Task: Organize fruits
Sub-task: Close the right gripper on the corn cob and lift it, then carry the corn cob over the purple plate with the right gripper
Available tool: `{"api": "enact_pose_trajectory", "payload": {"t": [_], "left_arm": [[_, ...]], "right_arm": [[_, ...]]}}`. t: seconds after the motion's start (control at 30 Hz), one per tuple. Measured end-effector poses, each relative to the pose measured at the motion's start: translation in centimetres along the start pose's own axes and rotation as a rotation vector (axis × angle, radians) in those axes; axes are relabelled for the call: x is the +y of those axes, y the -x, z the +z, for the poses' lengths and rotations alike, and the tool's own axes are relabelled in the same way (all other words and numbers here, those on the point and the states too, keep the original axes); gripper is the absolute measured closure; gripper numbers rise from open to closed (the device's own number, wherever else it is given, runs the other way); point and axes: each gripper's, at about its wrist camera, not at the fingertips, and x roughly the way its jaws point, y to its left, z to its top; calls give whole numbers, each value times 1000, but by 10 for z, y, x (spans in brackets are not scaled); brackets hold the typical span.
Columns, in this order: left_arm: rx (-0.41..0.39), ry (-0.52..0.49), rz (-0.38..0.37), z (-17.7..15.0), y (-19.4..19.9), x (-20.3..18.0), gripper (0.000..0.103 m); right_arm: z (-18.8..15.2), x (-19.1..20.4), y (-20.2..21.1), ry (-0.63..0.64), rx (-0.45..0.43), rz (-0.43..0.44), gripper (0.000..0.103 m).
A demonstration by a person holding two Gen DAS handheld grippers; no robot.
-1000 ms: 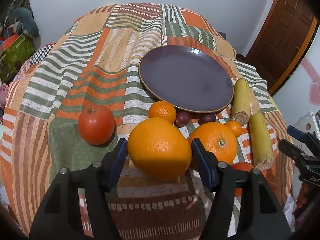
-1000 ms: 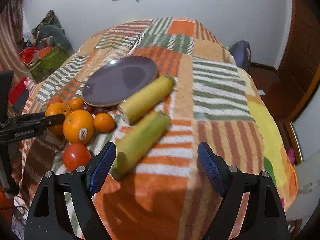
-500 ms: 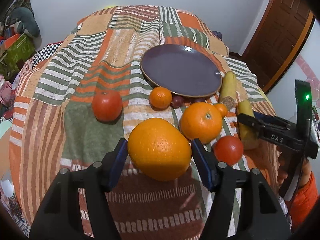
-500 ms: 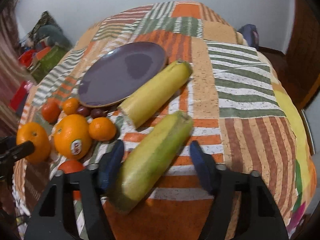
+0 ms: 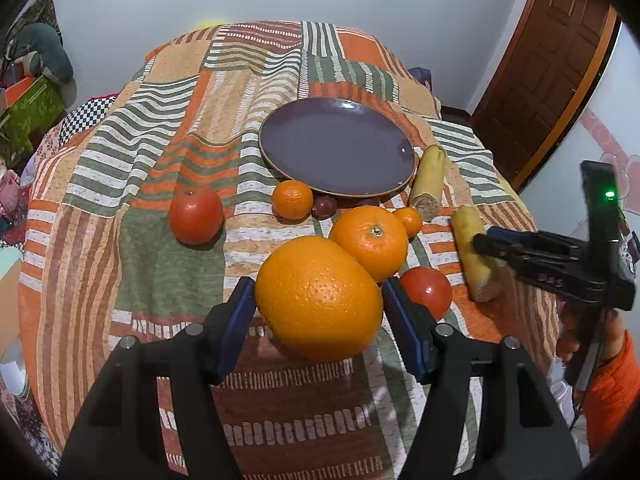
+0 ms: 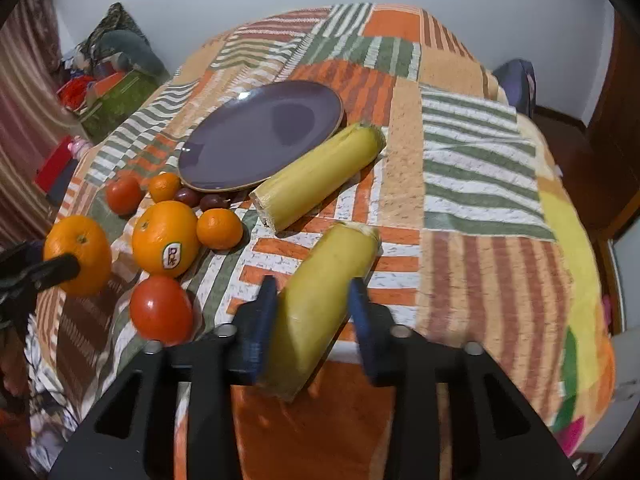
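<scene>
My left gripper (image 5: pixel 319 294) is shut on a large orange (image 5: pixel 316 304) and holds it above the patchwork cloth, short of the purple plate (image 5: pixel 336 152). My right gripper (image 6: pixel 313 300) has its jaws closing on the near yellow corn cob (image 6: pixel 332 276), with both blue pads against its sides. The left wrist view shows that cob (image 5: pixel 472 248) at the right, under the right gripper's tip. A second cob (image 6: pixel 316 176) lies beside the plate (image 6: pixel 260 136), which holds nothing.
A stickered orange (image 6: pixel 166 238), two mandarins (image 6: pixel 219 228), two tomatoes (image 6: pixel 162 308) and small dark fruits (image 6: pixel 200 199) cluster in front of the plate. The cloth drops off at the table's right edge. A person's orange sleeve (image 5: pixel 612 384) is at the far right.
The right gripper moved in over the near cob and its jaws narrowed from wide open to touching it. The left gripper drew back and up with the orange.
</scene>
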Motion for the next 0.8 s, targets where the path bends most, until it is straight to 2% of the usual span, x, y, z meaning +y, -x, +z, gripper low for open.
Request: {"api": "enact_pose_trajectory", "payload": {"t": [0.1,0.2,0.23,0.33,0.47,0.63,0.8], "left_arm": [[-4,4,-4,0,3,-1,39],[-10,0,3,0,6,-1,39],[-12,-1,6,1,6,-1,39],[-20,3,12,3,8,-1,39],[-25,8,14,7,8,-1,39],[-41,-4,15,13,8,-4,39],[-62,-4,18,23,8,-5,39]], "right_arm": [[-2,6,-9,-7,3,-3,54],[-4,5,-21,-44,20,37,51],[-5,7,-22,-38,6,13,51],[-6,9,-19,-27,-19,-13,56],[-7,1,-10,-54,-46,-26,68],[-10,-7,3,-49,-68,-62,68],[-1,-6,22,-39,-123,-58,68]]}}
